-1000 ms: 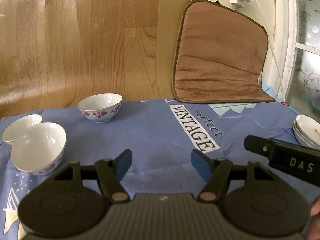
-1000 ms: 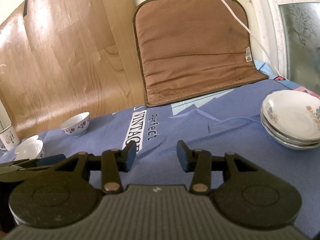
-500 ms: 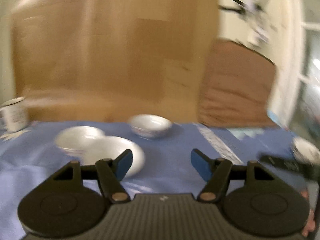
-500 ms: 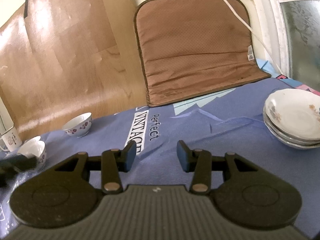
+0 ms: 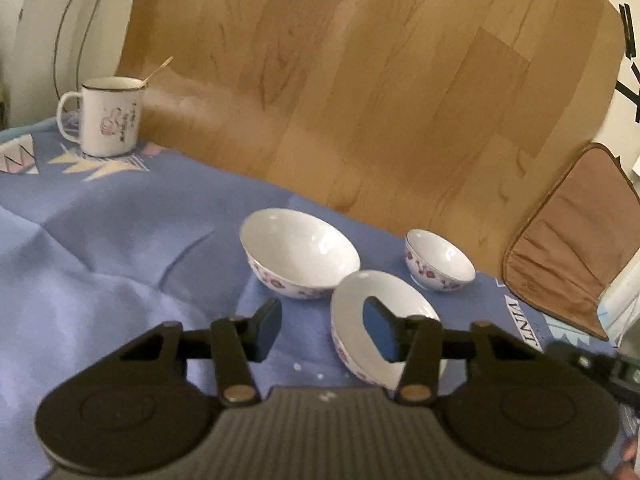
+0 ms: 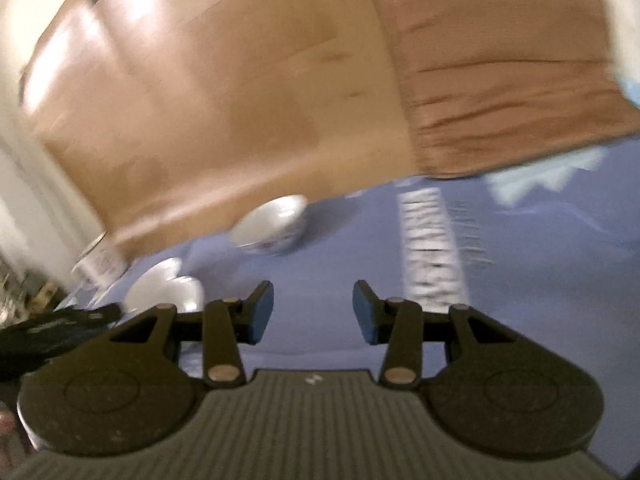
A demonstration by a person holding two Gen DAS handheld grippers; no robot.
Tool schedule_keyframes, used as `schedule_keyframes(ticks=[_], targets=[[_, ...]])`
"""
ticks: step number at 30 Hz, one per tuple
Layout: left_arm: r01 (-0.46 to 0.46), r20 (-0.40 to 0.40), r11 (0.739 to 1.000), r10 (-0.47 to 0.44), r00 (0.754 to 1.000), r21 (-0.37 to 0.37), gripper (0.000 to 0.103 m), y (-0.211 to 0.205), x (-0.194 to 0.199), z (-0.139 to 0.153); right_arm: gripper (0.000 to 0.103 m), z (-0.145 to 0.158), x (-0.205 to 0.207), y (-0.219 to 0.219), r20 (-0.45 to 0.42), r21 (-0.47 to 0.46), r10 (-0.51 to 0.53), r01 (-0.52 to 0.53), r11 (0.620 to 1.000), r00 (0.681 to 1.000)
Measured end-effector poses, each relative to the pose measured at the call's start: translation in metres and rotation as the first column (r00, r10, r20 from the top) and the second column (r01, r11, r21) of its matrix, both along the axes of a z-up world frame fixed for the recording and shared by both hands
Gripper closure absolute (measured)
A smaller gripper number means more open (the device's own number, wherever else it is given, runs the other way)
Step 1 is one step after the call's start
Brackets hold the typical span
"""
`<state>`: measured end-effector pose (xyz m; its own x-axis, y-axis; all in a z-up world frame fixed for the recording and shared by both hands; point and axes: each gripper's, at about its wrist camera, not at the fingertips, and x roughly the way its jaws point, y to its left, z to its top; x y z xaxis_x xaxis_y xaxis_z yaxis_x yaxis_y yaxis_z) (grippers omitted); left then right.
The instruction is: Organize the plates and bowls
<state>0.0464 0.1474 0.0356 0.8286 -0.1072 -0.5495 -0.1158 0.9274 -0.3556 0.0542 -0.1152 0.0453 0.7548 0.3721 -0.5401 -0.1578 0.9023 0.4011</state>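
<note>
The left hand-held gripper (image 5: 318, 330) has its jaws partly apart, having just been closing, and nothing is clamped: its right pad overlaps the near bowl (image 5: 384, 326) in the picture, seemingly over or inside the rim, but whether it touches the porcelain cannot be told. That near bowl sits on the blue cloth over the tabletop (image 5: 100, 248), straight ahead of this gripper and slightly to its right, tipped so its mouth faces the camera. Touching or just beside it, farther back and to the left, lies a 2nd bowl (image 5: 298, 254) of similar size, and a smaller 3rd bowl (image 5: 438, 260) stands apart to the right, near the wooden board (image 5: 360, 80). The bowls are round, so no long axis matters; the rim is what counts, and the left hand is judged clearly nearer to it. A mug (image 5: 106, 116) stands well apart at the far left. The right hand-held gripper (image 6: 313, 312) is also partly apart and empty, over bare cloth. Its view is blurred but shows the left tool as a dark shape beside the 2 paired bowls (image 6: 166, 288), with the small bowl farther back. The left view gives the sharp rim detail; neither view shows any plates.
</note>
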Motion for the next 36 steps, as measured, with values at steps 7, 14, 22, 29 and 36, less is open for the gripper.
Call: schedule_keyframes(ticks=[7, 14, 22, 29, 36], targets=[[0.013, -0.017, 1.000, -0.013, 1.000, -0.012, 0.062, 0.005, 0.004, -0.014, 0.067, -0.011, 0.031, 0.068, -0.036, -0.085, 0.127, -0.129, 0.988, 0.991], [0.044, -0.047, 0.999, -0.045, 0.998, -0.027, 0.078, 0.002, 0.011, -0.022, 0.073, -0.032, 0.054, 0.086, -0.103, -0.054, 0.134, -0.140, 0.989, 0.986], [0.110, -0.020, 0.993, -0.111, 0.994, -0.039, 0.094, -0.006, 0.005, -0.023, 0.095, -0.024, 0.037, 0.100, -0.100, -0.092, 0.167, -0.176, 0.980, 0.981], [0.237, -0.043, 0.971, -0.237, 0.971, 0.009, 0.094, -0.047, -0.001, -0.021, 0.095, -0.028, 0.015, 0.060, -0.129, -0.086, 0.085, -0.096, 0.992, 0.988], [0.289, -0.073, 0.957, -0.286, 0.955, 0.029, 0.093, -0.088, -0.011, -0.014, 0.095, -0.029, -0.006, 0.023, -0.123, -0.057, 0.008, -0.015, 0.998, 0.992]])
